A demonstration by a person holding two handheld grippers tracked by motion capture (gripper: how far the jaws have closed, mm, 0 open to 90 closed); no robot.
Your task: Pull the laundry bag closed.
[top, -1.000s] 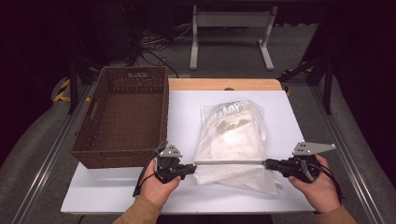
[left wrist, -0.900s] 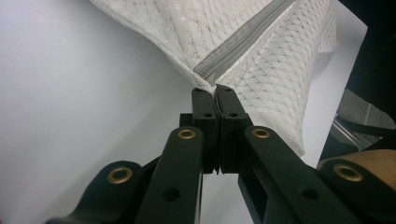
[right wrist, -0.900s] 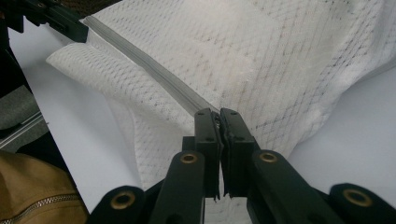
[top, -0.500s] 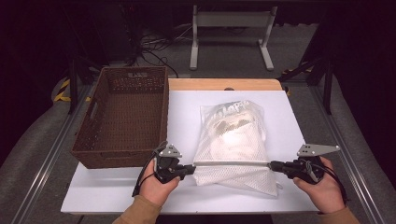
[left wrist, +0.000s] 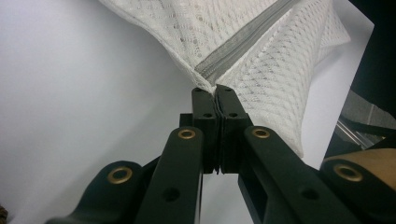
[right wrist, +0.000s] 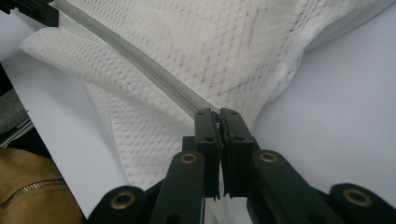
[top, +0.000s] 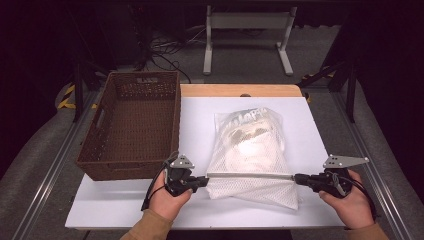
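A white mesh laundry bag [top: 250, 155] with pale clothing inside lies on the white table [top: 125, 210]. Its grey zipper [top: 250, 175] runs taut across the near end. My left gripper [top: 204, 181] is shut on the zipper's left end, where the jaws pinch the mesh corner [left wrist: 208, 84]. My right gripper [top: 298, 178] is shut on the zipper's right end, its jaws closed on the tape [right wrist: 205, 106]. The bag's fabric [right wrist: 196, 42] spreads away beyond the right jaws, and the zipper [left wrist: 243, 42] runs off up and right from the left jaws.
A brown woven basket [top: 132, 122] stands open on the table's left side, just behind my left hand. A wooden strip [top: 240, 90] edges the table's far side. Beyond it stands a white metal frame [top: 247, 35] on the floor.
My right gripper has drawn a little farther right, pulling the zipper line longer and tauter. The left gripper has stayed where it was.
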